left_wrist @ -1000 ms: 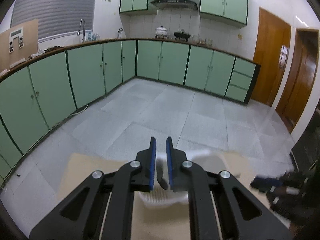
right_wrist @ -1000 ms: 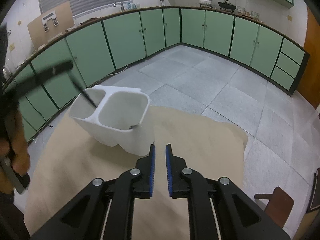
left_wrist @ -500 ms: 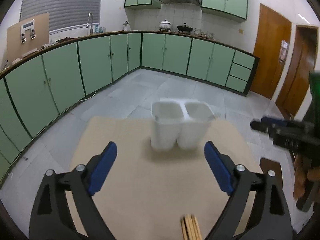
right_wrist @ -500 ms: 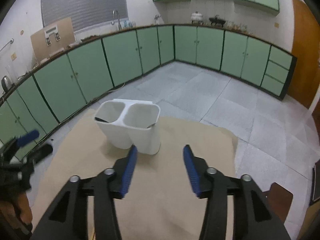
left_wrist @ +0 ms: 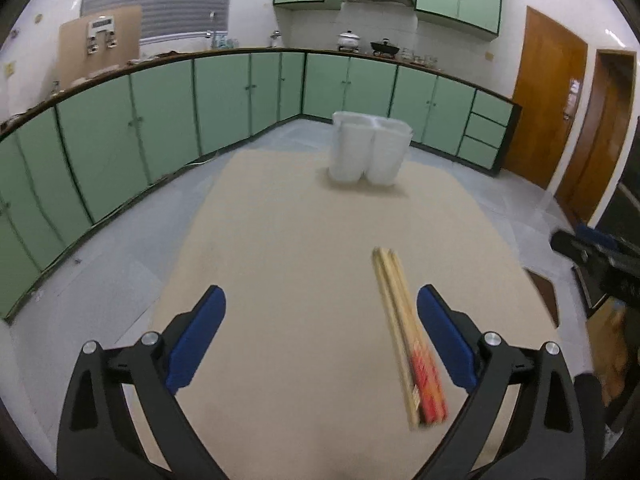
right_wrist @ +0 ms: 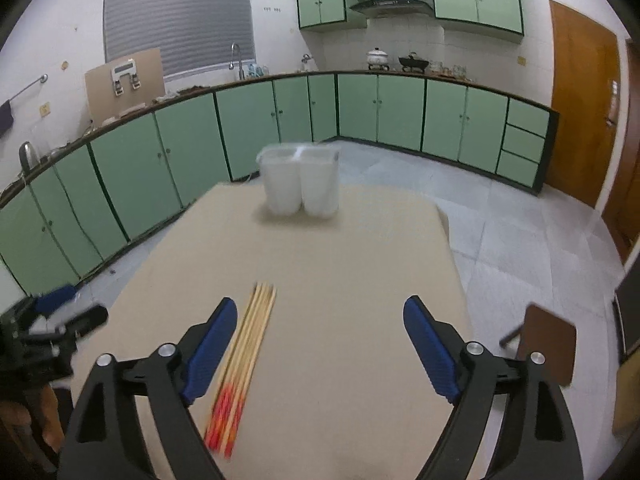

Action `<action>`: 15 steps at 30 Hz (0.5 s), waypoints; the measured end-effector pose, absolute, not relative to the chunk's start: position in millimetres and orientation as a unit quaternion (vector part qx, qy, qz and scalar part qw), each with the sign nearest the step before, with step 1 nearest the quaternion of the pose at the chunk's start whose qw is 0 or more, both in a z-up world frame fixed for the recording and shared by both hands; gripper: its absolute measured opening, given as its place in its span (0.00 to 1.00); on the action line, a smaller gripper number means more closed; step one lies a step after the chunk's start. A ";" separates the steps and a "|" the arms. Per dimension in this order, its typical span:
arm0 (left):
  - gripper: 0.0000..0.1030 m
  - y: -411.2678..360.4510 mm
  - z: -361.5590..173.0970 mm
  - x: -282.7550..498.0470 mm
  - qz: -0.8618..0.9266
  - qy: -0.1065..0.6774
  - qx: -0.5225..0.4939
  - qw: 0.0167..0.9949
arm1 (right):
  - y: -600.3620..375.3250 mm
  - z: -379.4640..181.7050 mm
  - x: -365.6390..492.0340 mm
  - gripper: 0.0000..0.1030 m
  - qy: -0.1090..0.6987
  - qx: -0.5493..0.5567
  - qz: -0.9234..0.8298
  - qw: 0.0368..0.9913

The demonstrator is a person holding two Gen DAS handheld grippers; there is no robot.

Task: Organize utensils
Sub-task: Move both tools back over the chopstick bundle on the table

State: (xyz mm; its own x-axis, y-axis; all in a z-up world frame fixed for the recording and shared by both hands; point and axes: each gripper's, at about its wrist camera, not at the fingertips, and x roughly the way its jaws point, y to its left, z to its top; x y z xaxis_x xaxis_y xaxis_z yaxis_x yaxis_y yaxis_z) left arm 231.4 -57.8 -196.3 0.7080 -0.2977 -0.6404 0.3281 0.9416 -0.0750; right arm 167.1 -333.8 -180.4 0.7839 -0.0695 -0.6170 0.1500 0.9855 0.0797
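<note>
On the tan tabletop [left_wrist: 300, 240], left wrist view: left hand-held gripper [left_wrist: 320, 336] has its blue pads spread wide, having just been opening; nothing is pressed between them. A bundle of chopsticks [left_wrist: 404, 332] lies flat on the surface, just inside the right-hand pad and running lengthwise away from the camera, pale tips far, red-orange ends near. Long axis is roughly parallel to the gripper's pointing line, slightly slanted. White two-compartment holder [left_wrist: 370, 148] stands upright at the far end of the tabletop, well apart from the chopsticks. Part of the other gripper shows dark at the right edge. Picture is somewhat blurred.

Right wrist view: right hand-held gripper [right_wrist: 316, 344] also stands with jaws apart, just been opening, empty. Here the chopsticks [right_wrist: 248, 344] lie just beside the left-hand pad, inside the gap but off to that side, tips pointing toward the holder [right_wrist: 298, 180]. Holder contents cannot be made out from this angle.

Judgement: the bundle sits between the two grippers, at the inner edge of each. Neither looks clearly nearer. Since the sticks lie along the pointing direction, either gripper would need a small sideways shift to centre over them before closing across the bundle.
</note>
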 end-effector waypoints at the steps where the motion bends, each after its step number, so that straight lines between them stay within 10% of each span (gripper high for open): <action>1: 0.91 -53.0 -203.1 220.3 -0.172 0.349 0.018 0.921 | -330.3 -188.3 155.4 0.81 0.327 0.064 -0.060 0.941; 15: 0.91 -41.2 -268.1 150.4 -0.189 0.353 0.061 0.914 | -265.5 -291.0 106.5 0.68 0.398 0.040 0.000 0.917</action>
